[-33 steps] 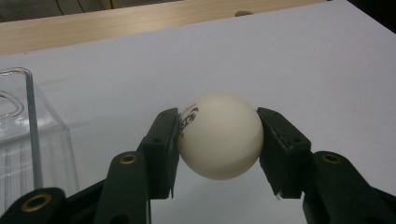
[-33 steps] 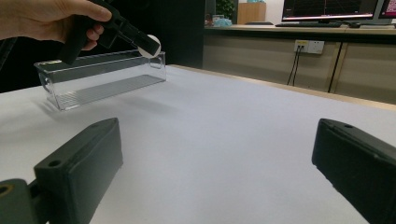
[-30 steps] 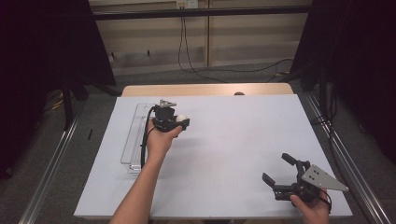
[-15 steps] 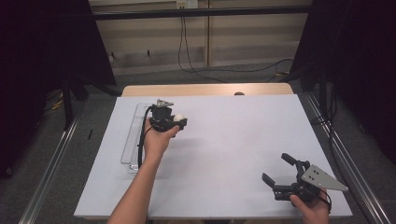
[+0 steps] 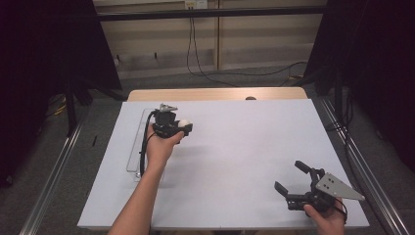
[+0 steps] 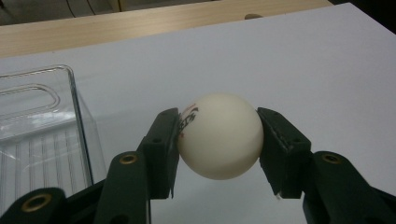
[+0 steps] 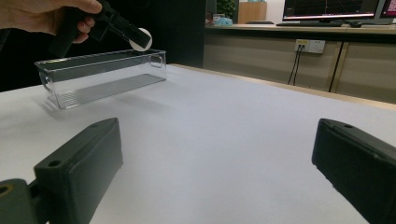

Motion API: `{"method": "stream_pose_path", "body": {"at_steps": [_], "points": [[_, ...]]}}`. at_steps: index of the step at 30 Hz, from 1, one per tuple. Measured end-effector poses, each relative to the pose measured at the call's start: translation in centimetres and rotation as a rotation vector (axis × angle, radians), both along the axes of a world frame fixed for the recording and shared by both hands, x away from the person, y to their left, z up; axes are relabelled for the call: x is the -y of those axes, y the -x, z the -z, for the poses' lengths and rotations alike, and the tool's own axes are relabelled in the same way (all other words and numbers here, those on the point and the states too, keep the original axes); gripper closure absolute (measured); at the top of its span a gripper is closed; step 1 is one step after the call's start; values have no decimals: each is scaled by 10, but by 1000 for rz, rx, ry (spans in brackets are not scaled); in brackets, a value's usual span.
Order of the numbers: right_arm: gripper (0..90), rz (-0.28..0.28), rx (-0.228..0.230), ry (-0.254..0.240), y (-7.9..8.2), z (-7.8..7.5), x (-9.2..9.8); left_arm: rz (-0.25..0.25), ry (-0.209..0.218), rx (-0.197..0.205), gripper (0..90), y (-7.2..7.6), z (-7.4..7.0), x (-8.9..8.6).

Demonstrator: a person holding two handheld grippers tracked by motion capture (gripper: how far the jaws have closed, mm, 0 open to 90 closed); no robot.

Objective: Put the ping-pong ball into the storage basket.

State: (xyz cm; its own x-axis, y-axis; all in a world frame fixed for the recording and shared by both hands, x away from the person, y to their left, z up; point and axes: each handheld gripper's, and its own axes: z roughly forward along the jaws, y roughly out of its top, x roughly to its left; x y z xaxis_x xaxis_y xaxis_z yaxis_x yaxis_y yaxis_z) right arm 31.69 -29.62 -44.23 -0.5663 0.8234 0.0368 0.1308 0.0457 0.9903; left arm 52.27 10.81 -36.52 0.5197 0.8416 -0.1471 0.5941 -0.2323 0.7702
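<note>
White ball, smooth, matte, round, w/ small dark and red print on one side, sits clamped between the two black jaws of the left gripper; pads press on both sides of it. Ball also shows in the high view and in the right gripper view, where it hangs in the air just above the far end of the clear tray.

Ball is off the desk surface, held up near the desk's back-left area, just beside the tray's far end, on the side toward the desk's middle.

Clear tray: long, narrow, rectangular, see-through hard plastic w/ straight walls, rounded corners, ribbed floor and an oval handle slot in the end wall. It lies along the desk's left edge, lengthwise front to back. Looks empty inside as far as the views show.

Desk: flat white matte top, wood-coloured strip along its back edge. A small dark round mark sits at the back edge, too small to tell what.

Right gripper rests low near the desk's front-right corner, well apart from ball and tray. Its jaws stand wide open w/ nothing between them; blocky black pads, grey three-cornered plate on top.

Around: dark curtains at both sides, cables hanging down the back wall, metal rails along the floor left and right. Nothing lies on the white top between the two grippers.
</note>
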Motion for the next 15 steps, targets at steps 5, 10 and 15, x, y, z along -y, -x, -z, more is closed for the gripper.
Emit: {"method": "stream_pose_path", "body": {"at_steps": [5,10,15], "points": [[12,3,-7,-12,0,0,-1,-18,10,5,512,1,-2,-2],[13,4,-6,-12,0,0,-1,-23,7,3,512,2,-2,-5],[12,-2,-1,1,0,0,1,-24,9,-1,512,2,-3,-8]]}}
